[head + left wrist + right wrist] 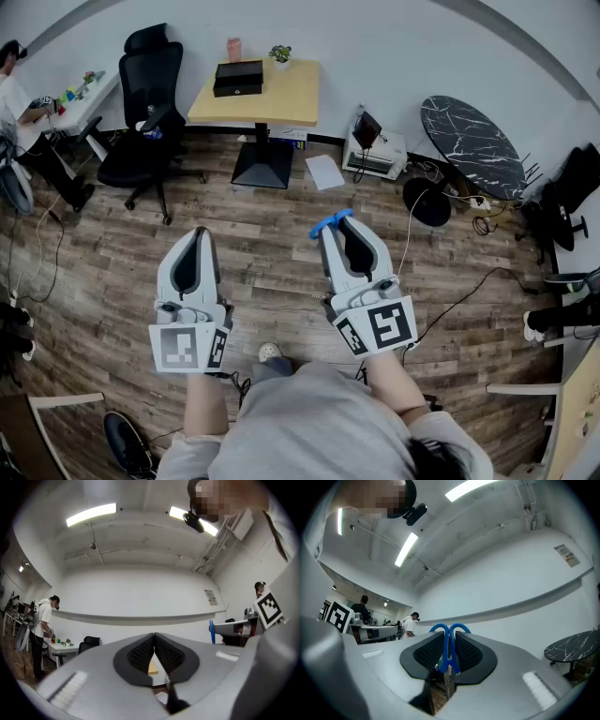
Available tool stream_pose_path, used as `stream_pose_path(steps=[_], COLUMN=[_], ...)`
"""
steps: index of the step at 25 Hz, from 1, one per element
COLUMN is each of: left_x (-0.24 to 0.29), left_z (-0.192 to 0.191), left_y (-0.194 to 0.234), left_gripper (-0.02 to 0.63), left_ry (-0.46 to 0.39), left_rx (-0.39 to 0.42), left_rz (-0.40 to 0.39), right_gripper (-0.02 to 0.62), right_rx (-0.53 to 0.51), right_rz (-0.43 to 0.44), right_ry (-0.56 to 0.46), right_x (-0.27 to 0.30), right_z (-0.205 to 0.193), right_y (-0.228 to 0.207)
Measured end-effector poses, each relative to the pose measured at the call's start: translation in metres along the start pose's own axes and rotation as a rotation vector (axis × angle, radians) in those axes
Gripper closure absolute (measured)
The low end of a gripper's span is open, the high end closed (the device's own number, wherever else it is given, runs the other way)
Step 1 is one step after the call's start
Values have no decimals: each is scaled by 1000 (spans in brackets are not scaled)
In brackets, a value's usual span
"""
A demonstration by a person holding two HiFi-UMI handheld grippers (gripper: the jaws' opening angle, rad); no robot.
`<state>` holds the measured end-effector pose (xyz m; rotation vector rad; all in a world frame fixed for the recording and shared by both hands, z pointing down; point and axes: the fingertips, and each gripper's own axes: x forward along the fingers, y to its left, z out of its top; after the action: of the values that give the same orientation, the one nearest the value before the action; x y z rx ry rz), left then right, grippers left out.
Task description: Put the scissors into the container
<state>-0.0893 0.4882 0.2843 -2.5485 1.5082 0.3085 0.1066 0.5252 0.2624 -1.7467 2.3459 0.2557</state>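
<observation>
I stood on a floor of brown wooden planks [272,272] in an office room, looking steeply down at both grippers held out in front of me. Far ahead, against the white wall, stood a pale wooden square table [286,98]. A black rectangular open-topped box [238,78] sat on its left part. I judged this box the likeliest container, though I could not be sure from here.

The white left gripper [199,232] had its dark ribbed pads pressed together at the tips, and nothing lay between them. The white right gripper [335,225] was clamped on the blue-handled metal scissors [330,223]. In the right gripper view, the two blue loops [449,632] rose just past the jaw tips. The handle shanks were pinched between the pads, and the steel blades ran back toward my hand.

So the scissors were in my right gripper, above the floor and well apart from the table and box.

To do this carry well, I judged I should keep a firm squeeze, since smooth plastic pinched near the pivot could swivel or slip. I would walk up close rather than reach. I would bring the loops over the box opening and tip the gripper downward. I would part the jaws only once the scissors hung inside the walls. The empty left gripper could steady the box.
</observation>
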Motion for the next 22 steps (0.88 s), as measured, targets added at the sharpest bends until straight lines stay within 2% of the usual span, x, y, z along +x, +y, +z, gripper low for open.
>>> stream_pose_path(steps=[4, 22], left_x=[9, 28], left_z=[15, 6], left_y=[2, 84], left_gripper=[547, 546], left_ry=[1, -5], left_rx=[33, 26], left_rz=[-31, -93], right_gripper=[520, 522], right_rx=[-1, -3], right_rz=[-2, -56], right_ry=[-4, -35], right_x=[8, 73], right_z=[1, -15], right_y=[5, 47])
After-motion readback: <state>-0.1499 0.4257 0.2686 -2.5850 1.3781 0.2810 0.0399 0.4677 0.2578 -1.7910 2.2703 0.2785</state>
